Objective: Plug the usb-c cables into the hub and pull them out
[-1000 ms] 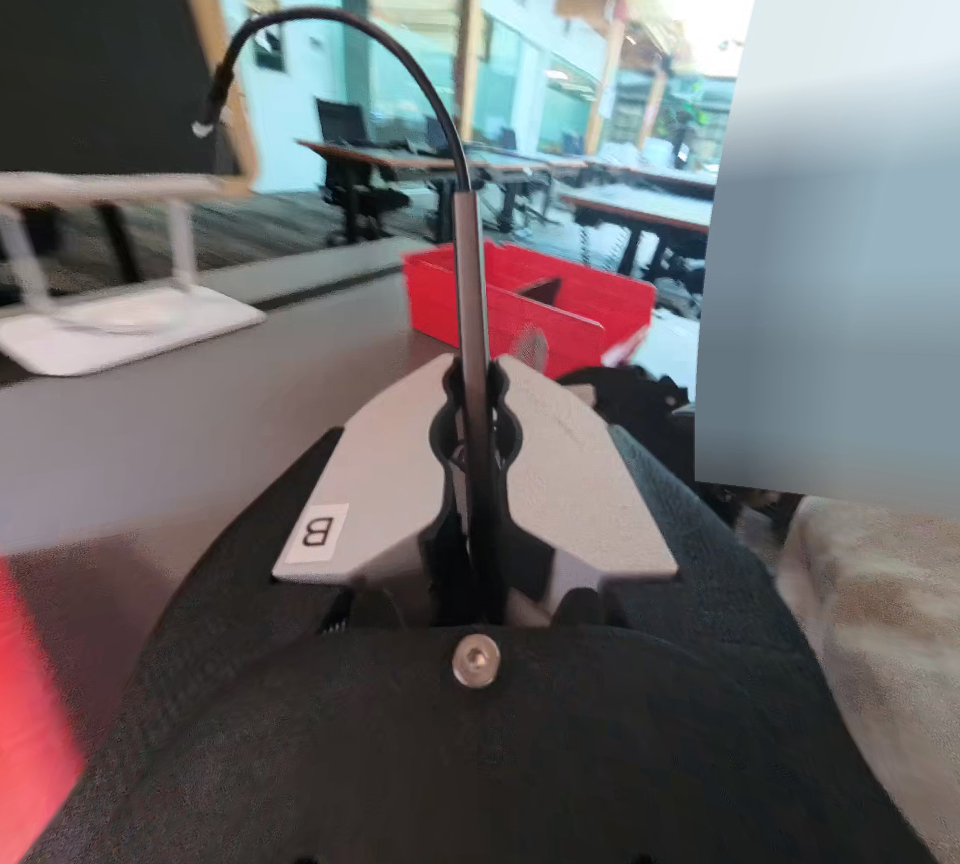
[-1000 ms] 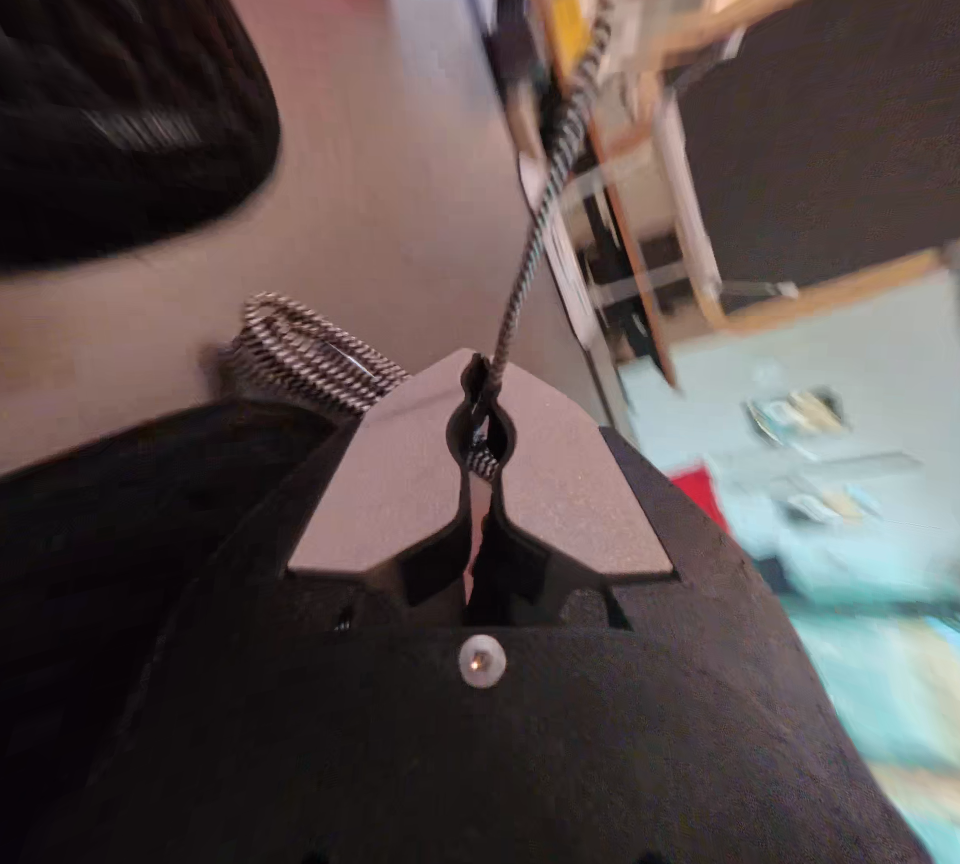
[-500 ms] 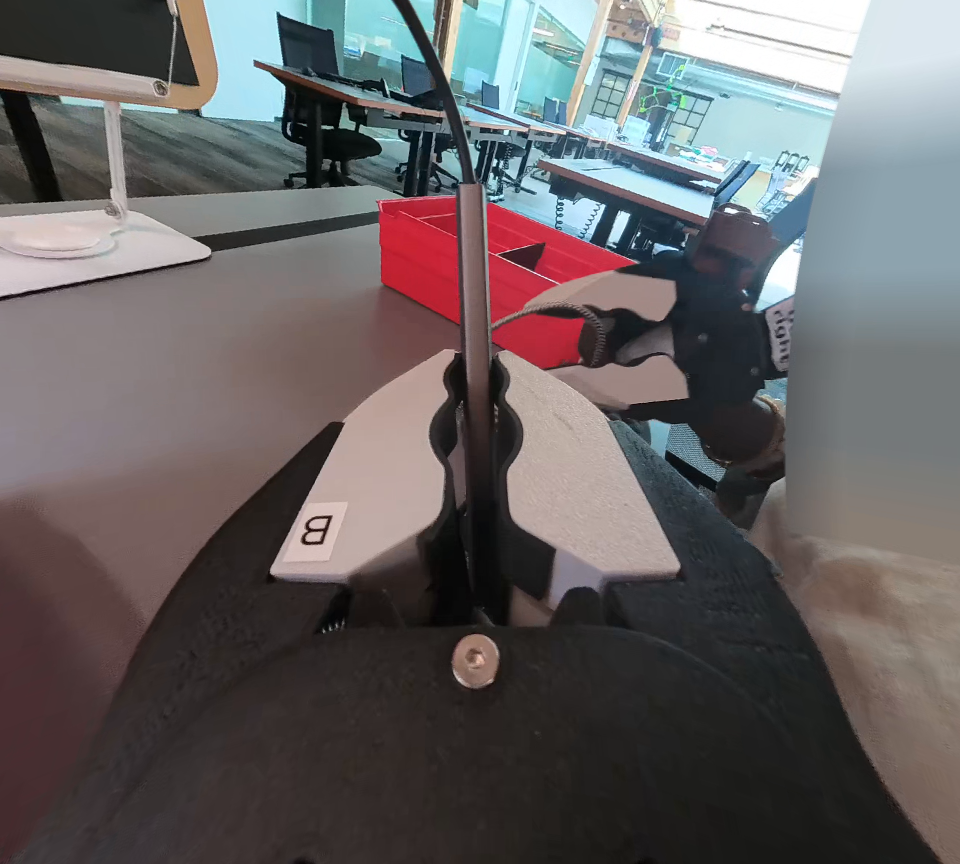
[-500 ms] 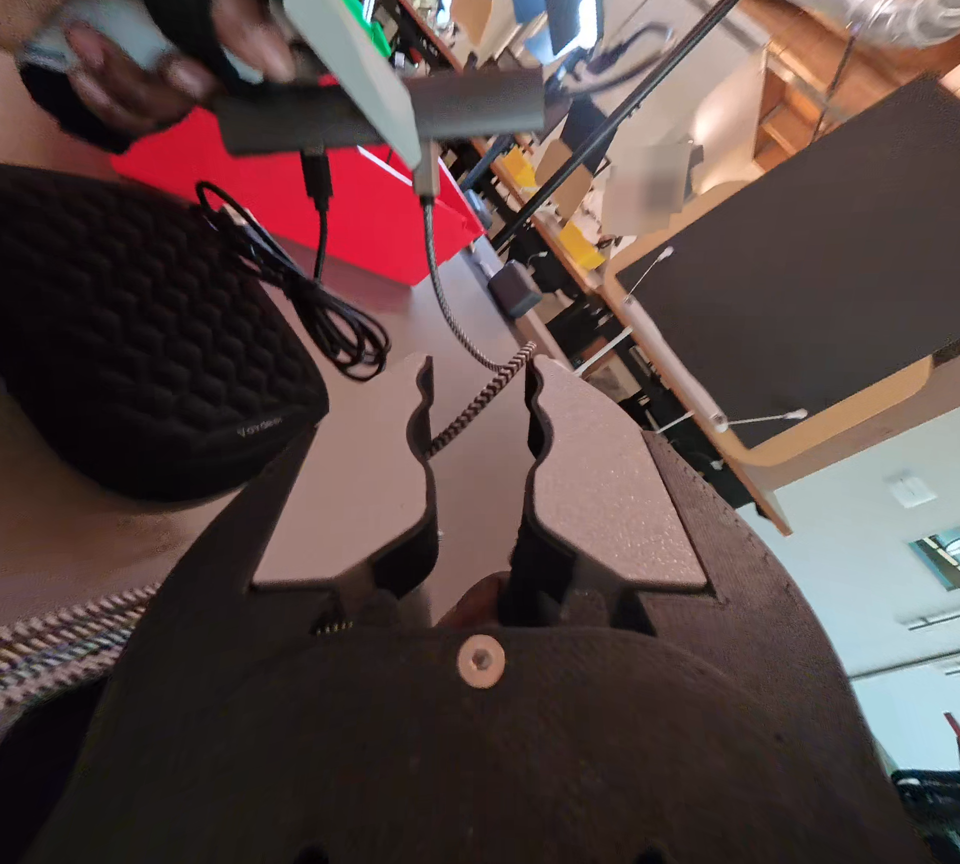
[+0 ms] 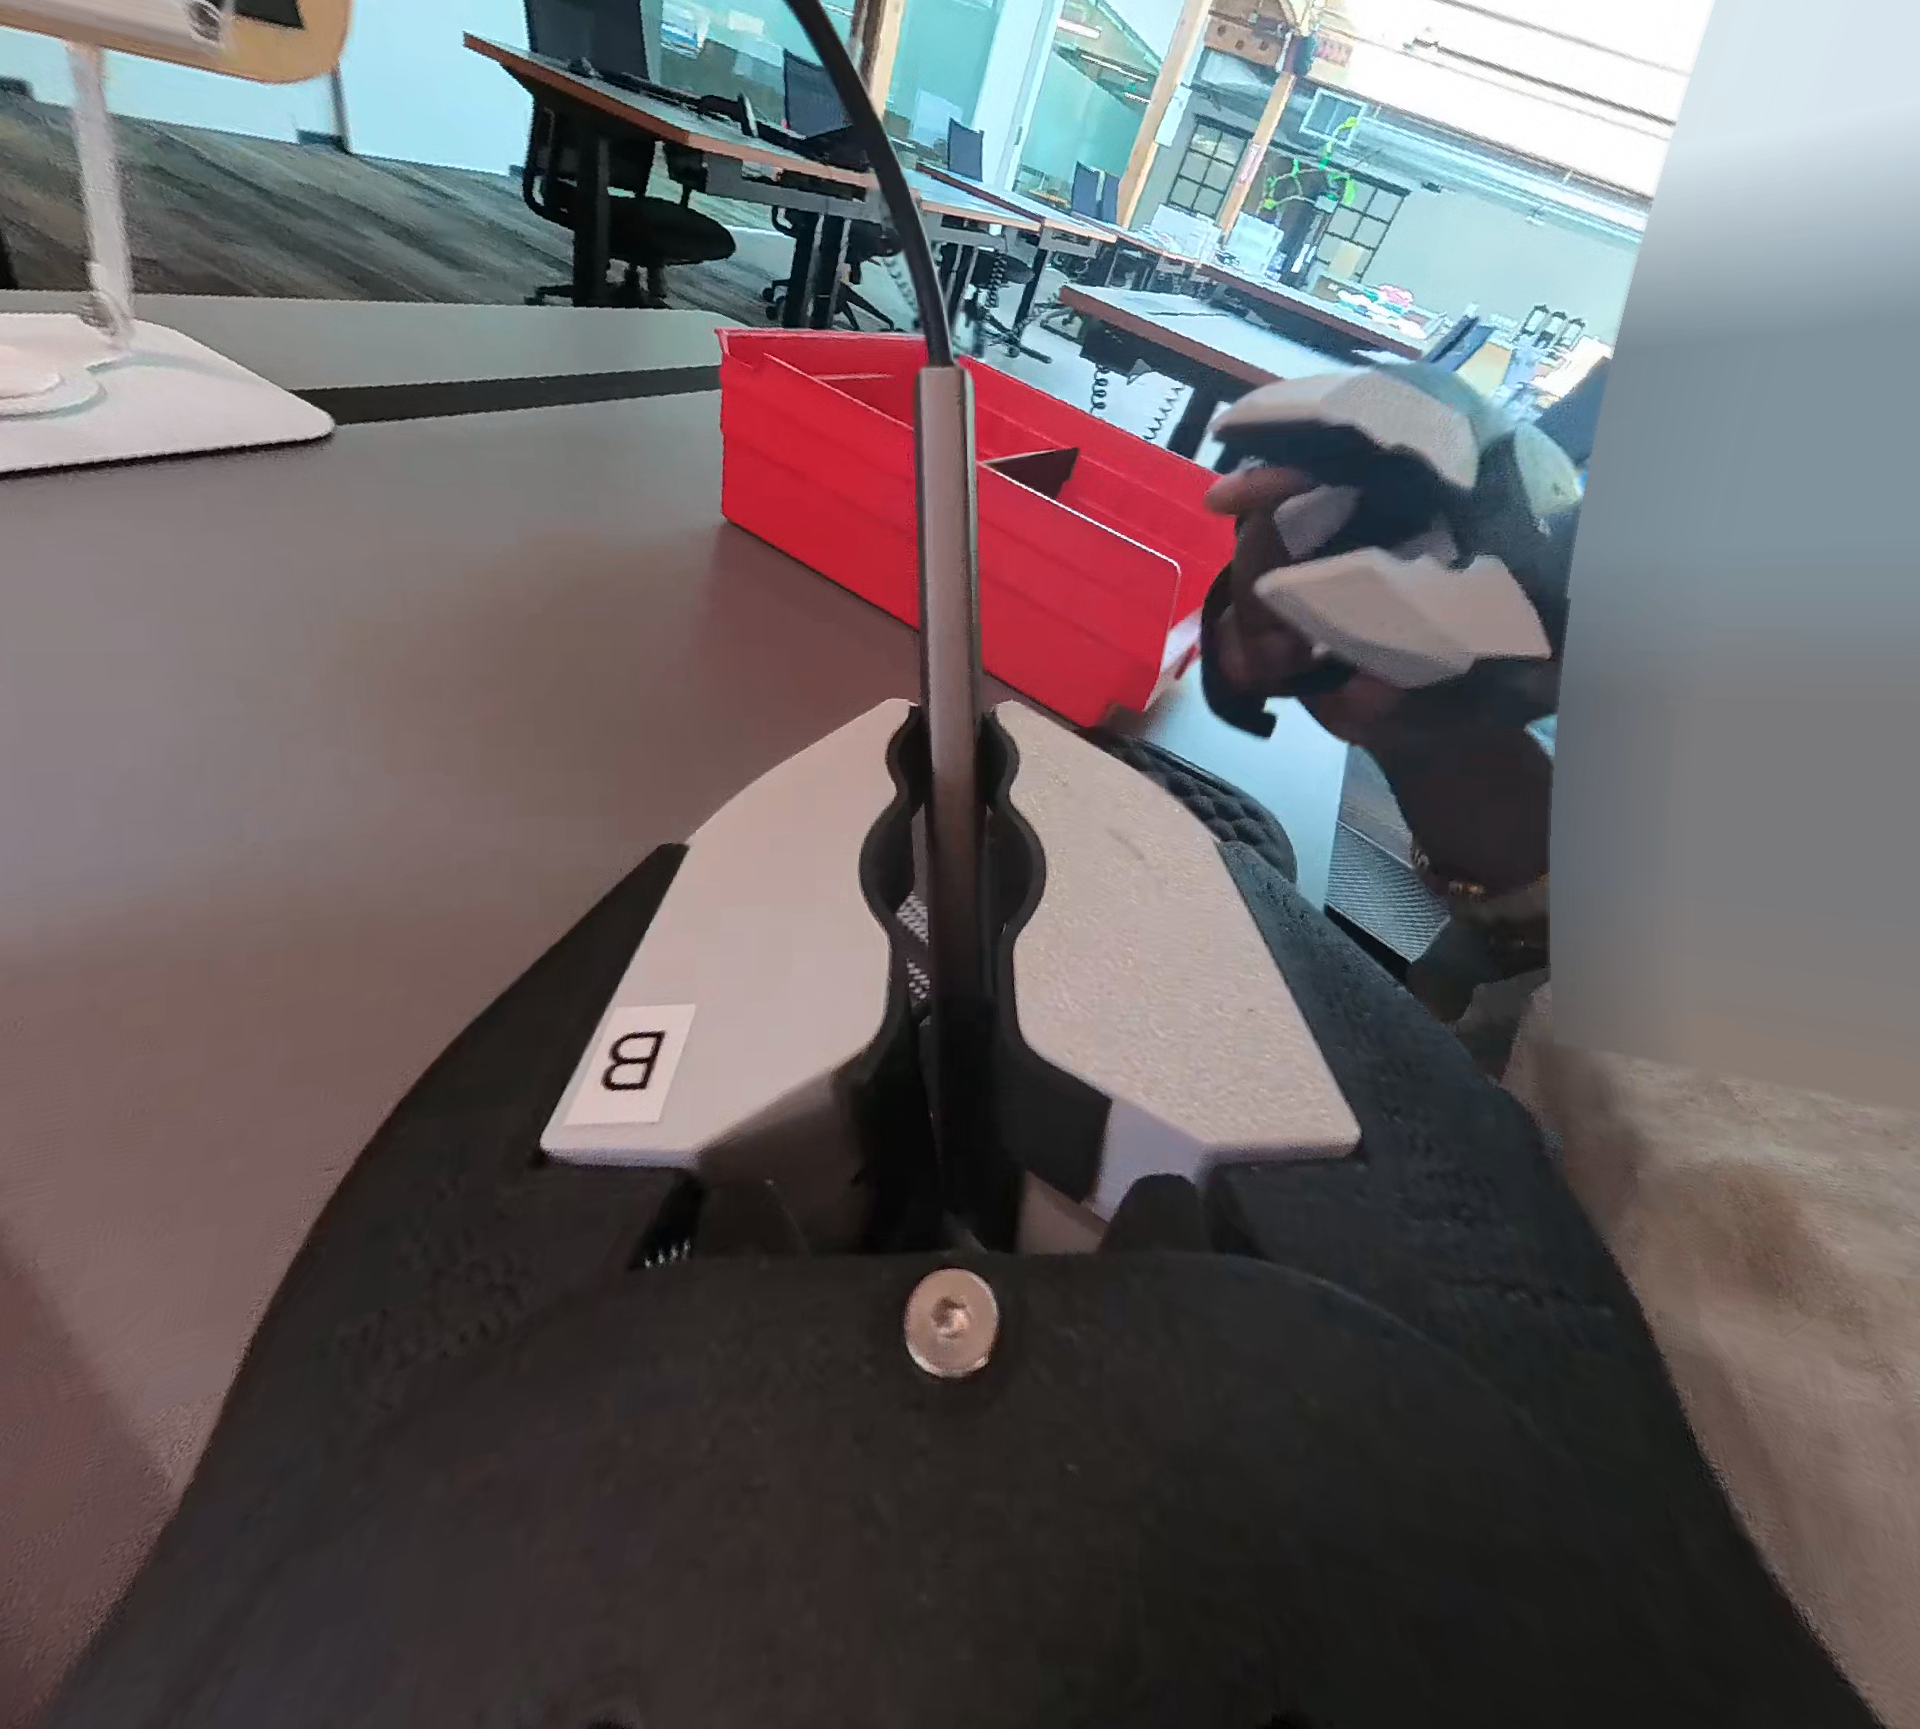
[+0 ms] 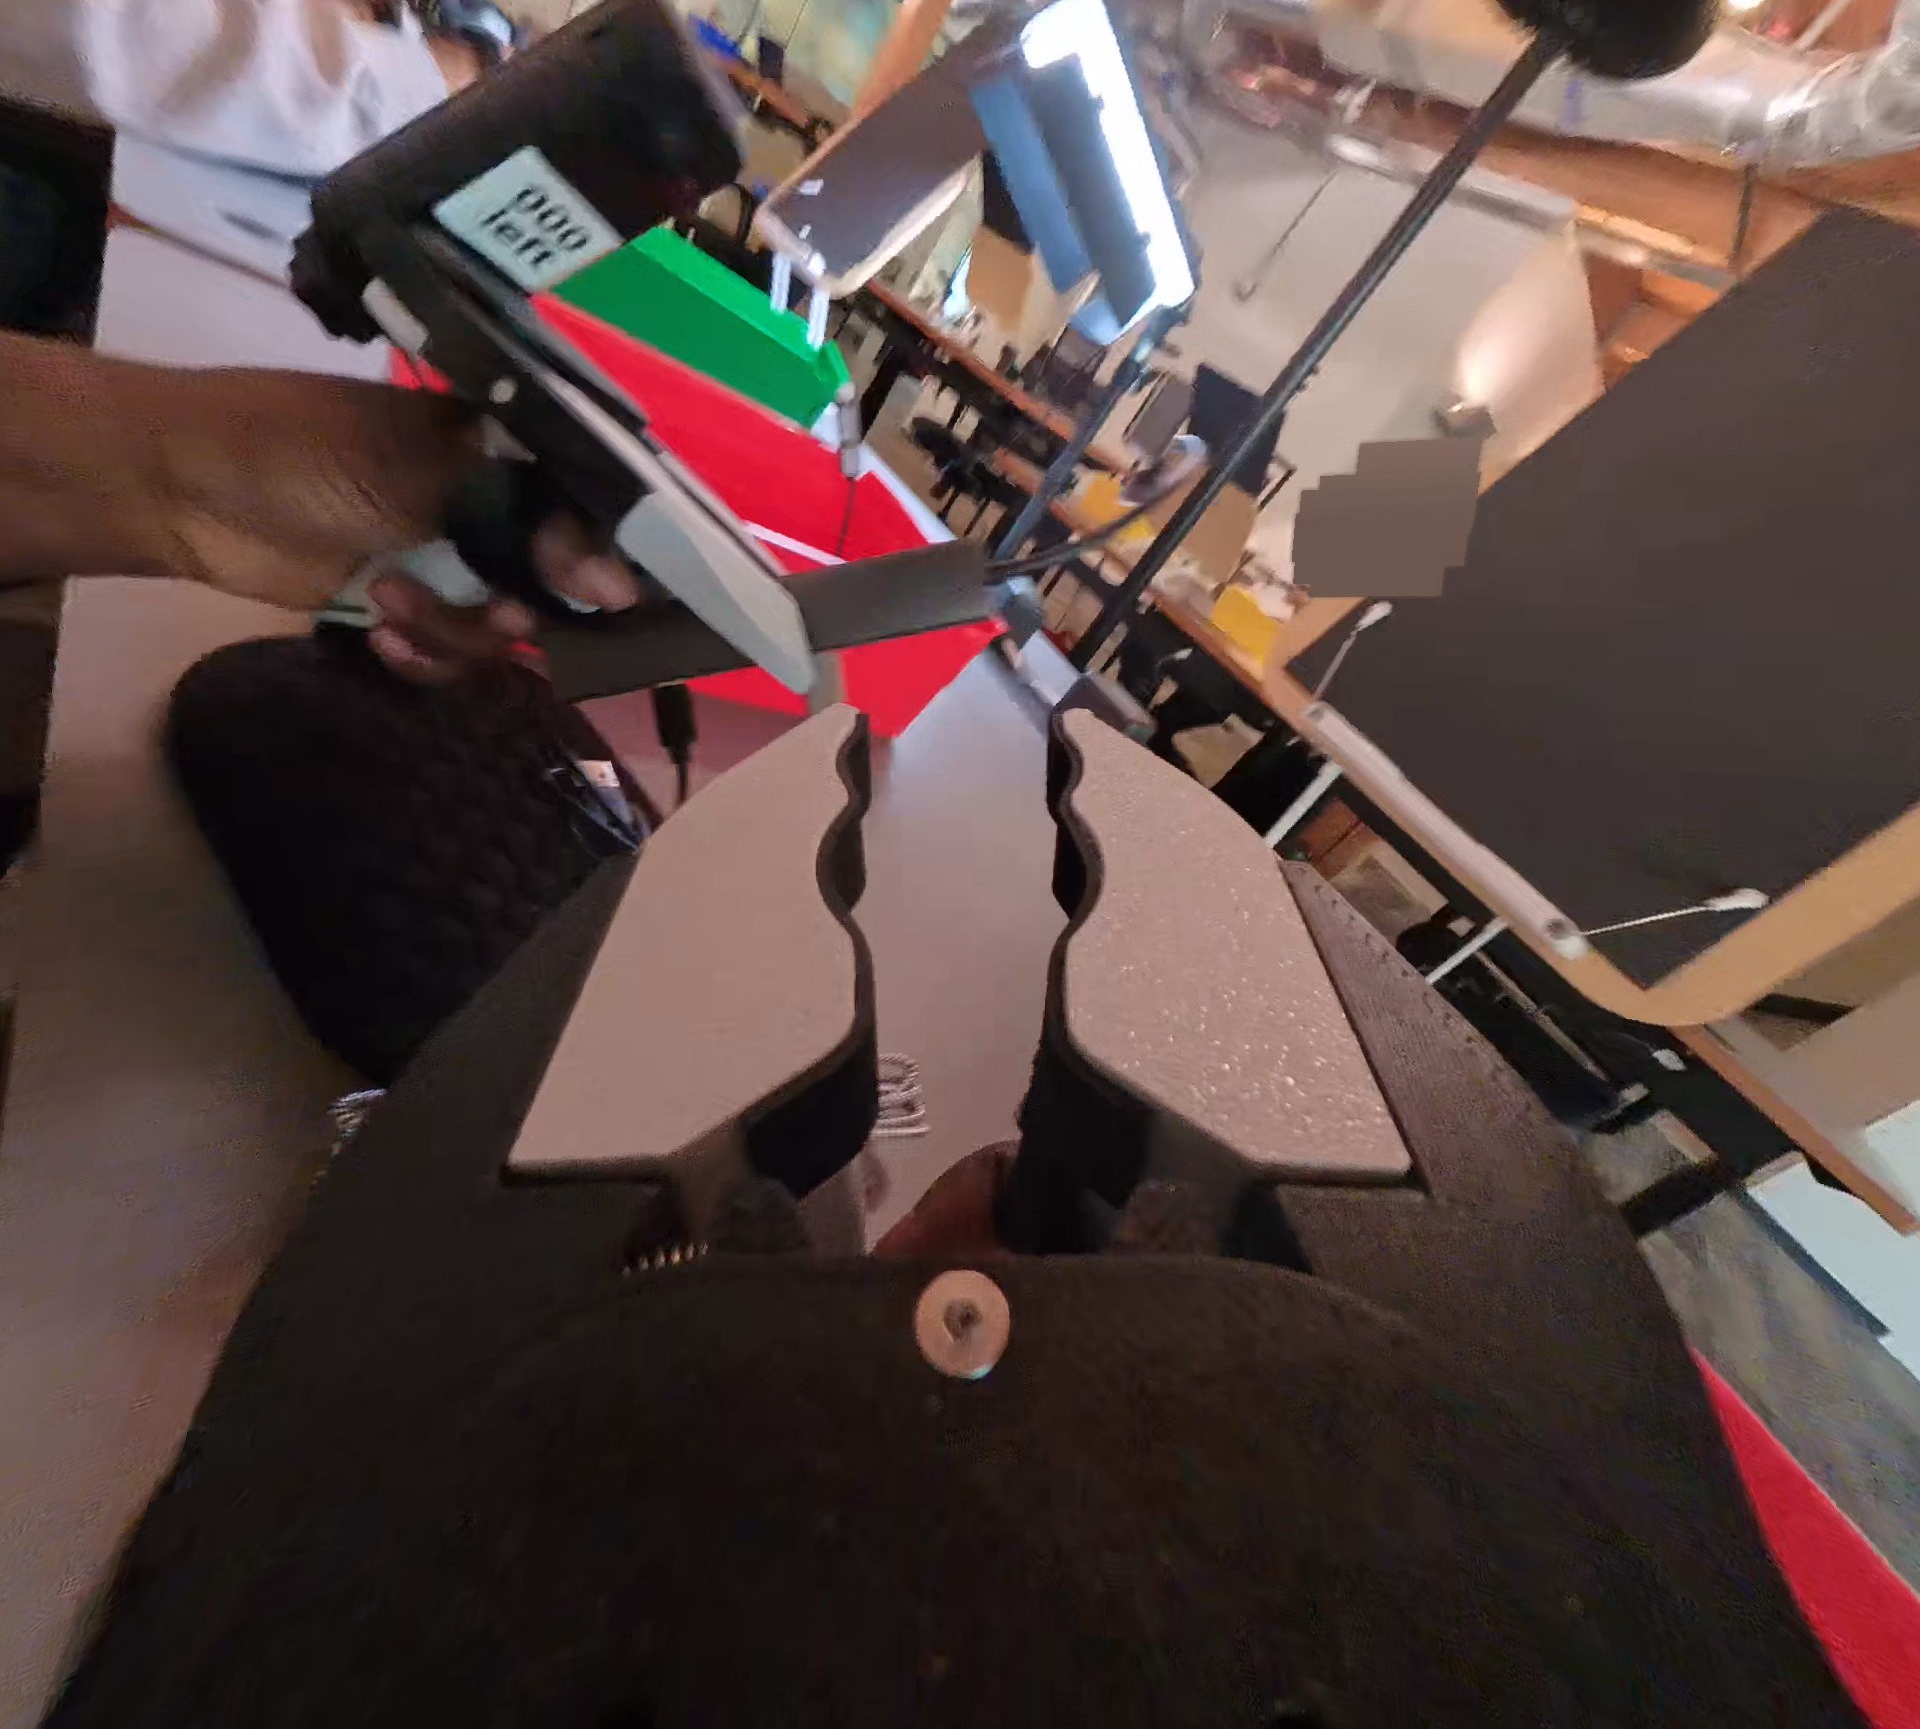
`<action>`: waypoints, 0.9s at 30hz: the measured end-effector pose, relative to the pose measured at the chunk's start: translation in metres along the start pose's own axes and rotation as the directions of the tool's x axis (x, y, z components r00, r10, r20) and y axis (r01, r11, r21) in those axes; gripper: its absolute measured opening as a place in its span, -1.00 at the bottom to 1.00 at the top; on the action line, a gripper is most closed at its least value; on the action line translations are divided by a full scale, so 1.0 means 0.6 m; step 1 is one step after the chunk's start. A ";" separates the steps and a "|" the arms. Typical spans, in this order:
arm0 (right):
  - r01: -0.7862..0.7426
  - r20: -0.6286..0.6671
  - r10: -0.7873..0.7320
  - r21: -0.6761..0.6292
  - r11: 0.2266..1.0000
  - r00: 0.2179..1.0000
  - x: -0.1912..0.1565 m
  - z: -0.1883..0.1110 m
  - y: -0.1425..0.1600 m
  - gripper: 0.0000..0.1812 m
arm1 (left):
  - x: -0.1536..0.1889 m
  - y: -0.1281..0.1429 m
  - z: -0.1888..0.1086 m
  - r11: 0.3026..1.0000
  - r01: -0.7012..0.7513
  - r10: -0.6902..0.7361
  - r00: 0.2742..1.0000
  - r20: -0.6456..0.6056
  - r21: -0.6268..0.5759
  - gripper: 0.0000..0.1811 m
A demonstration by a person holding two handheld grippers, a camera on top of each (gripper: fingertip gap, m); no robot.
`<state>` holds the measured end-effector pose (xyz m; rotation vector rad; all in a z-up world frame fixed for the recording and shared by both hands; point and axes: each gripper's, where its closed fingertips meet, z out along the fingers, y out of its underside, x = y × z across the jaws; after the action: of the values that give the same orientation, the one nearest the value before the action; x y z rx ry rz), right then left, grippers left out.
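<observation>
My left gripper (image 5: 951, 723) is shut on the grey hub (image 5: 948, 536), which I see edge-on and held above the table. The hub's black lead (image 5: 831, 69) arches up and to the left. In the right wrist view the left gripper (image 6: 769, 630) holds the hub (image 6: 904, 604) level, with a black plug (image 6: 675, 713) hanging under it. My right gripper (image 6: 956, 734) is open and empty, just below the hub. It also shows at the right of the left wrist view (image 5: 1252, 516). A bit of braided cable (image 6: 899, 1097) lies on the table behind its fingers.
A red bin (image 5: 935, 516) stands on the grey table (image 5: 416, 640) beyond the hub, with a green box (image 6: 707, 329) behind it. A black padded pouch (image 6: 384, 838) lies under the left hand. A white stand (image 5: 135, 412) is at far left. A black pole (image 6: 1299, 360) rises at right. About 8 cm separates my left fingertips from my right.
My right gripper has opened wider, and the braided cable no longer runs between its fingertips. The left gripper still holds the hub and has barely moved.
</observation>
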<state>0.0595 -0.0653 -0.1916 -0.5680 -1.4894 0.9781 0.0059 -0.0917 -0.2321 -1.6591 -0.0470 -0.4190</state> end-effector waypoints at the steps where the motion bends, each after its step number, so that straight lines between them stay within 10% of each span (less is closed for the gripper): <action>1: 0.014 0.026 -0.013 -0.037 0.999 1.000 -0.018 0.013 0.009 -0.62 | 0.005 0.003 0.005 1.000 0.005 -0.005 1.000 -0.013 -0.006 -0.92; 15: 0.199 -0.001 -0.203 -0.187 0.962 0.979 -0.066 0.066 0.056 -0.88 | 0.056 0.022 0.010 0.991 0.087 -0.108 0.969 -0.221 -0.100 -0.81; 27: 0.253 -0.134 -0.275 -0.156 0.955 0.952 -0.072 0.076 0.051 -0.87 | 0.040 0.001 -0.003 1.000 0.003 -0.004 0.993 -0.121 -0.011 -0.94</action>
<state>0.0172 -0.0960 -0.2381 -0.5141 -1.4564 0.6126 0.0277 -0.0988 -0.2253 -1.6409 0.0426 -0.5221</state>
